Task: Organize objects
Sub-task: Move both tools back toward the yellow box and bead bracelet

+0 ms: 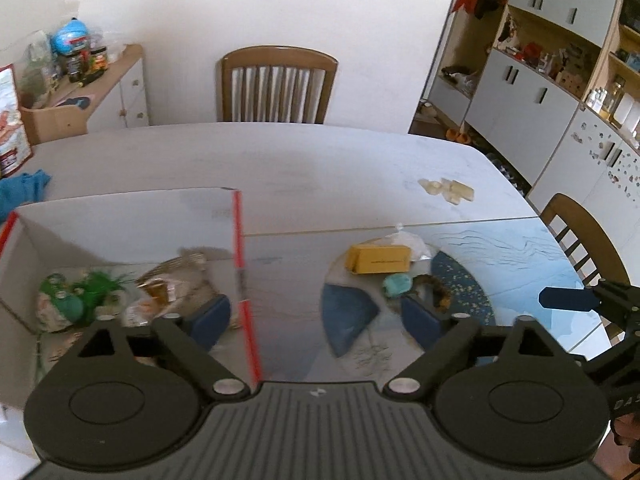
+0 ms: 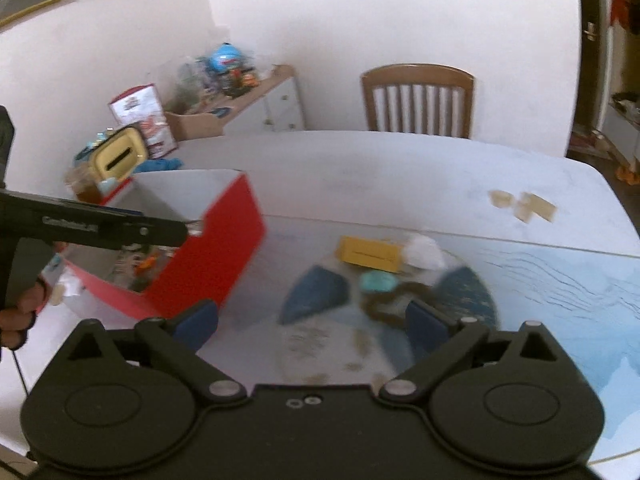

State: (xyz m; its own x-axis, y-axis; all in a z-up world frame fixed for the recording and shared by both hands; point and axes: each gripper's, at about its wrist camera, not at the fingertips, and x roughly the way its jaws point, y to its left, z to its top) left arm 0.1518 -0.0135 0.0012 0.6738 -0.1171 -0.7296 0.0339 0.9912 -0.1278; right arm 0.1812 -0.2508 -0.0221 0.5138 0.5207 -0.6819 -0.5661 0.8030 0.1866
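A red cardboard box (image 2: 224, 236) with a white inside stands open on the left of a pale table (image 1: 320, 160). Inside lie a green toy (image 1: 76, 296) and crumpled clear wrappers (image 1: 168, 292). To the right, on a blue-patterned mat (image 1: 520, 248), sits a small pile: a yellow box (image 1: 378, 259), a teal lump (image 1: 398, 285), a brown ring-shaped thing (image 1: 438, 294) and a clear plastic bag (image 1: 404, 238).

The left wrist view looks down into the box and shows its contents. The blurred right wrist view shows the box's red outer wall instead, plus a yellow toaster-like object (image 2: 120, 156) on the table beyond it.

The left gripper (image 1: 316, 320) has its jaws spread wide and empty; its left finger hangs over the box's near right corner, its right finger just beside the brown ring. The right gripper (image 2: 312, 326) is also spread wide and empty, with the pile just beyond its right finger and the red box beyond its left.
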